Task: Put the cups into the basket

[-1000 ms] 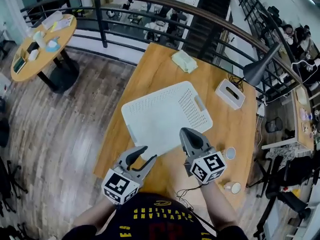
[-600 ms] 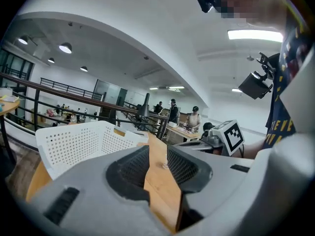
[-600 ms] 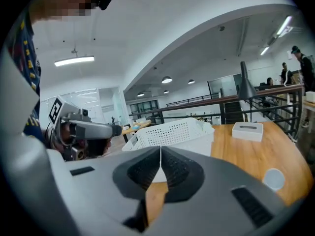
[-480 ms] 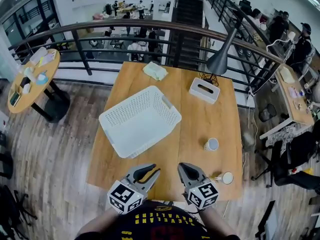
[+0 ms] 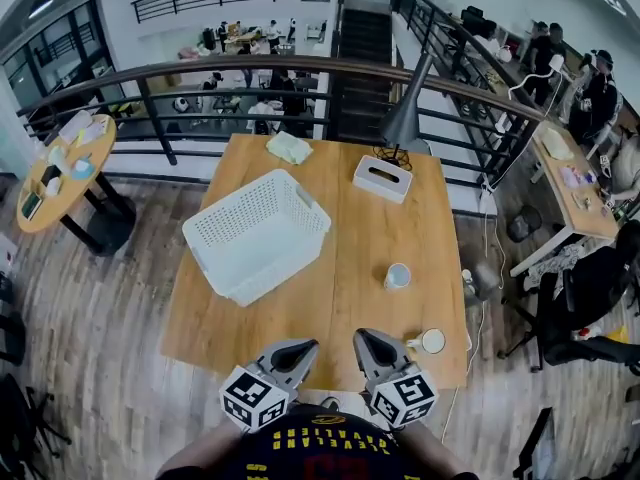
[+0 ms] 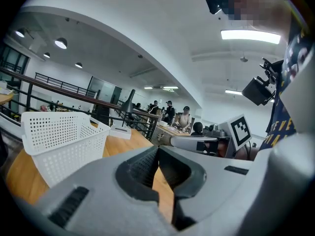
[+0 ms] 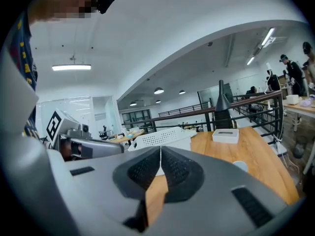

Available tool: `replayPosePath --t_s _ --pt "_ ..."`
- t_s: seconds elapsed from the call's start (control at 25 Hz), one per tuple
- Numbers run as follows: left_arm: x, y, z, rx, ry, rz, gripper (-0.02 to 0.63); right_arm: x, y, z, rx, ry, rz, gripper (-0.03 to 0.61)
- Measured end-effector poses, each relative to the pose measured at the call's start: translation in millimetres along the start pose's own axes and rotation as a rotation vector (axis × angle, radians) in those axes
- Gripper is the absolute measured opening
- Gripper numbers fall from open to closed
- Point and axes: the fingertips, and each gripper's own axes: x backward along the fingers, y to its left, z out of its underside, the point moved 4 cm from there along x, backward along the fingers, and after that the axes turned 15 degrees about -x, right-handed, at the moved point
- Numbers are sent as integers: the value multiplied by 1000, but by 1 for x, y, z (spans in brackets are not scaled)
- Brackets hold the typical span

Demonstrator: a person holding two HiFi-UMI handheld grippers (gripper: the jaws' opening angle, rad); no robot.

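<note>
A head view looks steeply down on a mezzanine with a grey plank floor and a curved dark railing across the top of the frame; beyond it lies a lower level with people at desks. A rectangular wooden table fills the centre, its near edge at the bottom. A round table with small items stands at upper left, and a desk with people beside it at upper right. On the wooden table, a white perforated basket sits left of centre, upright and empty. A dark lamp stands at the table's far edge, with a white tissue box just below it and a pale cloth to their left. At bottom centre, the left gripper and right gripper sit side by side over the near edge. The left jaws have just been closing and now meet on nothing; the right jaws are also pressed together, empty. Both cups are outside the basket: the upper cup is right of centre, well apart from the basket, and the lower cup is just right of the right gripper.
</note>
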Motion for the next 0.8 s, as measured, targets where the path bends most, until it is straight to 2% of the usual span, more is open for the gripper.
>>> replayPosePath --t_s 0.24,0.8 --pt "2 -27 3 3 3 -56 12 29 14 13 48 2 -27 17" --pt "4 -64 3 -51 5 -62 12 56 21 24 59 6 -79 17"
